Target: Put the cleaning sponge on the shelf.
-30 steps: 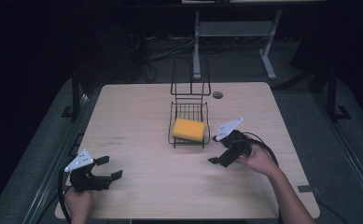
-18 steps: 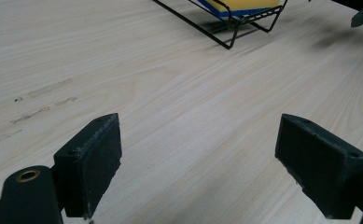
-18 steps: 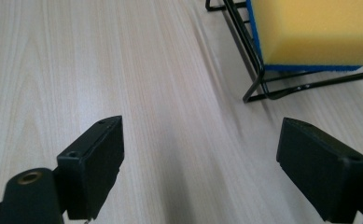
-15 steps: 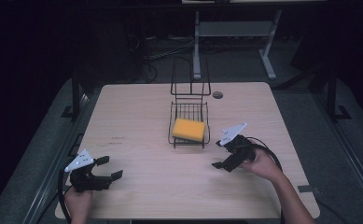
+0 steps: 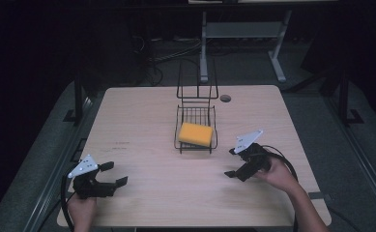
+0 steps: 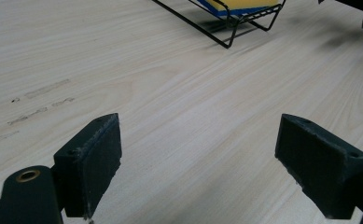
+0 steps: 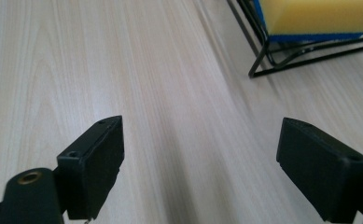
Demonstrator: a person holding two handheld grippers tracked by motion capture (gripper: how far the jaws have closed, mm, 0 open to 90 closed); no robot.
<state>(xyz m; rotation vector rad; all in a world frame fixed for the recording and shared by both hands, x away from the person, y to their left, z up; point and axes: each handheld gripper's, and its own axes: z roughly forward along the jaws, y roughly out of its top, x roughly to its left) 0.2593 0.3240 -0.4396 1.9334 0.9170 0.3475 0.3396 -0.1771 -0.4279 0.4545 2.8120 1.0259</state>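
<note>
2 grippers at work over a pale wooden table (image 5: 142, 116), both empty and both with jaws spread wide. Left gripper (image 5: 112, 176) low at the near left corner, well apart from everything else; right gripper (image 5: 233, 162) just right of and a little nearer than the wire basket (image 5: 196, 145), jaws turned toward the table's middle with bare wood between them. Yellow sponge (image 5: 195, 134) lying flat in the basket's shallow tray, clear of either gripper, with a tall wire loop standing up behind it. Seen from the right gripper view, sponge (image 7: 317, 16) yellow on top with a thin blue layer underneath, probably a scouring pad, though blurred at that edge and cut off by the frame. Judged light and soft: likely to squash under a firm pinch and spring back, with a porous surface that should give the pads good grip and little chance of slipping. Not fragile, so no harm from a hard squeeze, only a poorer hold if crushed thin. Best taken across the 2 long sides, from above, pads set at mid-height so as to catch both foam and the stiffer blue layer. Basket wires (image 7: 263, 56) close around the lower edge: jaws to come down inside the rim, not against it, or the light basket may lift or slide along with the sponge.
</note>
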